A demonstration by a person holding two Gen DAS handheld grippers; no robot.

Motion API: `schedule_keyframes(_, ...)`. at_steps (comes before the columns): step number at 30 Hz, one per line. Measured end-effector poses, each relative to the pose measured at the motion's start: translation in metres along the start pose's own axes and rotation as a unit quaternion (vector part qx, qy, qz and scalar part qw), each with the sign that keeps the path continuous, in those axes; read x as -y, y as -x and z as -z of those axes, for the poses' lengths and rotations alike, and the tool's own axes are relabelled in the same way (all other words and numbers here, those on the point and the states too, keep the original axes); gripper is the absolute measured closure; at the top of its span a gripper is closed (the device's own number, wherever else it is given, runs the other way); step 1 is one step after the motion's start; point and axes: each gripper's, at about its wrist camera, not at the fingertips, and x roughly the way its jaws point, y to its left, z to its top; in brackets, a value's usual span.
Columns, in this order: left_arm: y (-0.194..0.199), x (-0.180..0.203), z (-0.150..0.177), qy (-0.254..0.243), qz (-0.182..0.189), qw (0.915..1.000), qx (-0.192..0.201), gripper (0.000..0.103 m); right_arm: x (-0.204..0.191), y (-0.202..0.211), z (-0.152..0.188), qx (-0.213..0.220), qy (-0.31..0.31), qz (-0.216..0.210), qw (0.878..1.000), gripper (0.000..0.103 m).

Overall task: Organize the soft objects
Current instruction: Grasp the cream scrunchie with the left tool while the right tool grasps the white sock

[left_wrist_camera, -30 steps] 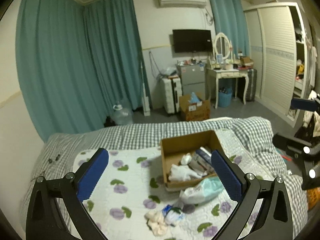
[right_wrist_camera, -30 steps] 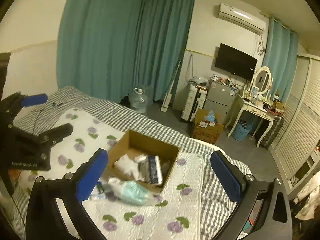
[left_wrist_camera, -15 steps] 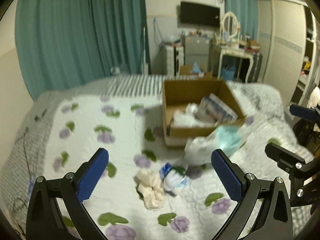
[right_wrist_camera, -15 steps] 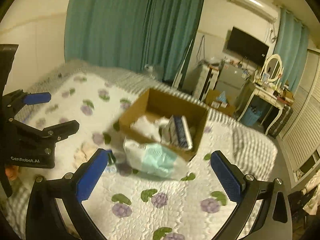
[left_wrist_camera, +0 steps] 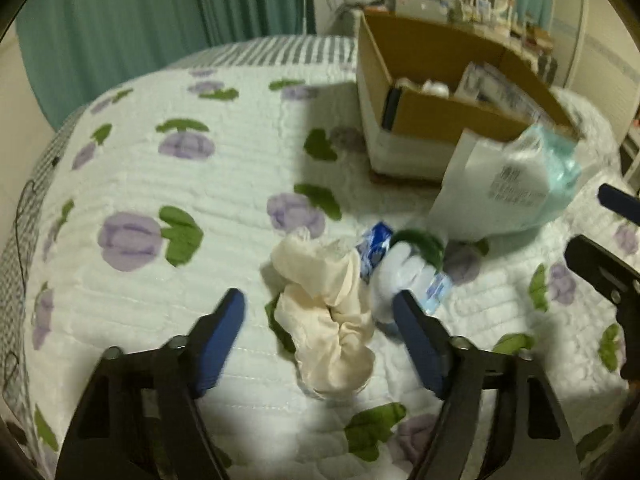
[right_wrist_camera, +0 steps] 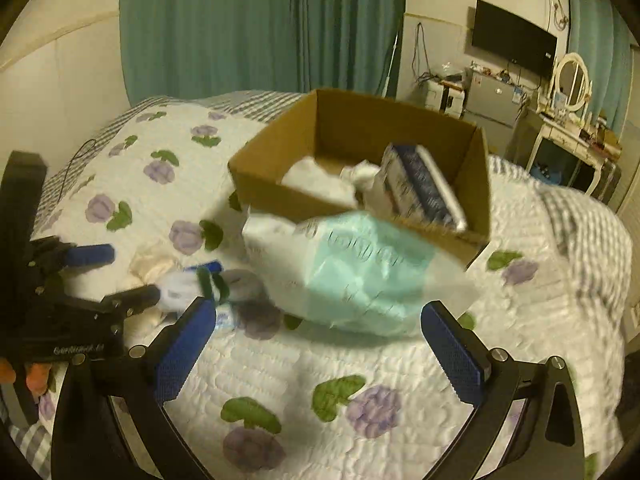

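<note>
A crumpled cream cloth (left_wrist_camera: 330, 308) lies on the flowered quilt (left_wrist_camera: 168, 184), between the tips of my open left gripper (left_wrist_camera: 320, 334). Beside it lie white socks with green and blue trim (left_wrist_camera: 408, 268). A mint-and-white plastic pack (left_wrist_camera: 508, 184) leans against an open cardboard box (left_wrist_camera: 432, 112) holding white cloths and a blue packet. In the right wrist view my open right gripper (right_wrist_camera: 316, 344) hovers just before the pack (right_wrist_camera: 352, 272). The box (right_wrist_camera: 360, 152), the socks (right_wrist_camera: 192, 284) and the left gripper (right_wrist_camera: 116, 276) show there too.
The bed has a grey checked cover (right_wrist_camera: 584, 224) around the quilt. Teal curtains (right_wrist_camera: 256, 24) hang behind. A dressing table (right_wrist_camera: 568, 132), a television and a small fridge stand across the room. The right gripper shows at the left wrist view's right edge (left_wrist_camera: 600, 248).
Both grippers have dropped and moved in toward the bed. The left now straddles the cream cloth; the right has closed in on the plastic pack. Both stay open.
</note>
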Motion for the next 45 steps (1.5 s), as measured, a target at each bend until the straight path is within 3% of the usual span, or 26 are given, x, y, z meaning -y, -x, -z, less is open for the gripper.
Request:
schedule_keyframes(1,-0.005,0.002,-0.001,-0.002,-0.001,0.9999,-0.012,0.045,-0.001,-0.003,0.004,-0.005,0.002,-0.003,1.000,0.000)
schedule_keyframes(5,-0.020,0.003,-0.003,0.001,0.000,0.9992,-0.040,0.059,-0.004,-0.009,0.011,-0.019,0.008,-0.007,1.000,0.000)
schedule_keyframes(7,-0.019,0.005,-0.002,-0.001,0.008,0.9990,-0.044,0.084,-0.004,-0.008,0.013,-0.019,0.006,-0.010,1.000,0.000)
schedule_keyframes(8,-0.018,0.004,-0.001,-0.001,0.010,0.9991,-0.042,0.086,-0.004,-0.008,0.015,-0.021,0.004,-0.011,1.000,0.000)
schedule_keyframes(15,0.028,-0.002,-0.003,0.004,0.024,0.9995,0.021,0.089,-0.014,0.002,0.017,-0.019,0.007,-0.020,1.000,0.000)
schedule_keyframes(18,0.041,-0.010,-0.014,0.009,0.030,0.9990,0.031,0.089,-0.023,0.003,0.013,-0.019,0.013,-0.032,0.999,0.000)
schedule_keyframes(21,0.047,-0.015,-0.024,-0.012,0.012,0.9990,0.042,0.089,-0.038,-0.002,0.003,-0.026,0.025,-0.041,0.998,0.000)
schedule_keyframes(26,0.027,-0.035,-0.036,-0.005,0.001,0.9995,0.030,0.089,-0.074,-0.033,-0.010,-0.058,0.051,-0.062,0.995,0.000)
schedule_keyframes(28,0.018,-0.041,-0.033,0.009,0.012,0.9997,0.022,0.089,-0.086,-0.048,-0.012,-0.071,0.063,-0.065,0.993,0.004)
schedule_keyframes(30,0.015,-0.043,-0.028,0.013,0.016,0.9996,0.018,0.089,-0.098,-0.064,-0.012,-0.078,0.077,-0.058,0.992,0.017)
schedule_keyframes(34,0.013,-0.053,-0.023,0.035,0.036,0.9986,0.018,0.089,-0.108,-0.089,-0.011,-0.091,0.087,-0.047,0.991,0.022)
schedule_keyframes(35,0.013,-0.054,-0.022,0.036,0.037,0.9985,0.019,0.089,-0.108,-0.093,-0.011,-0.093,0.087,-0.044,0.991,0.030)
schedule_keyframes(39,0.013,-0.054,-0.020,0.035,0.046,0.9982,0.018,0.089,-0.107,-0.093,-0.011,-0.089,0.085,-0.043,0.991,0.040)
schedule_keyframes(45,0.020,-0.058,-0.017,0.050,0.037,0.9977,0.027,0.089,-0.103,-0.075,-0.016,-0.075,0.081,-0.048,0.993,0.047)
